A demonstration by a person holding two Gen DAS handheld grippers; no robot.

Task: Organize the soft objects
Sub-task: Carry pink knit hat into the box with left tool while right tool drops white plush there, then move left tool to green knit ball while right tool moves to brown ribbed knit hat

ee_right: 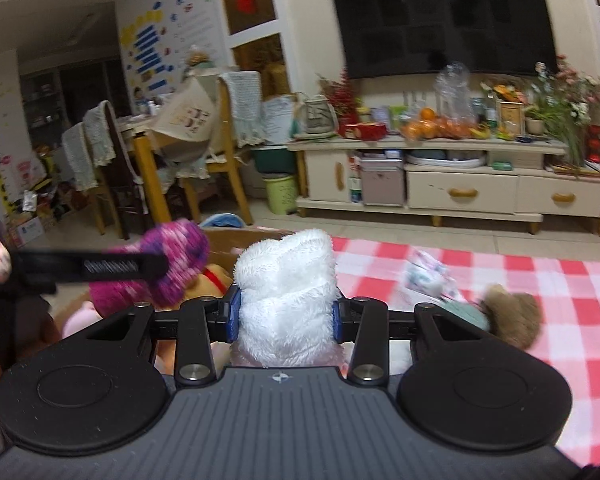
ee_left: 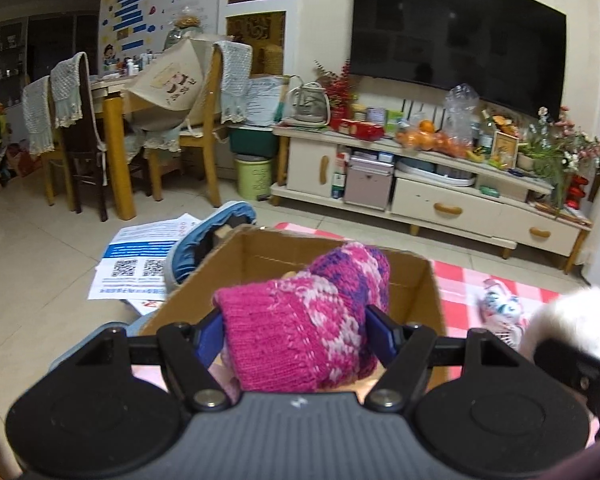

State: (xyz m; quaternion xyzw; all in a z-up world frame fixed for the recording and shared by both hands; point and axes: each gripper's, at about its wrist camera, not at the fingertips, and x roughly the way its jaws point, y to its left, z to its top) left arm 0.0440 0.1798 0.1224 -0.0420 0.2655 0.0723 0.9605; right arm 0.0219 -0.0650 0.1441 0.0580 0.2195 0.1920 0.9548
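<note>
Left to right: papers with QR codes (ee_left: 140,258) are lying on the floor beside the cardboard box (ee_left: 432,292), and I am holding the left tongs (ee_left: 296,332) above the box opening, their blue pads pinching the pink knitted hat (ee_left: 296,332) from both sides. To the right, I am carrying the white plush item (ee_right: 286,292) in the right tongs (ee_right: 286,316), also pressed in on it from both sides, over the edge of the red checked cloth (ee_right: 480,252). Farther right, a patterned soft item (ee_right: 426,274) and a brown furry toy (ee_right: 514,314) are waiting on that cloth. The step in hand appears to be dropping the hat into the box; to do it well, I judge that I should be bringing the left tongs lower and centred over the opening before spreading them, so the knit is not catching on the torn rim, and keeping the right tongs clear until the left has withdrawn. The left wrist view is showing the inside wall of the box and the hat sitting squarely over it, which the other view hardly shows. The right wrist view is showing the left tongs from the side with the hat blurred, an orange plush (ee_right: 212,278) near the box, and the brown toy, which the left view does not show.
</note>
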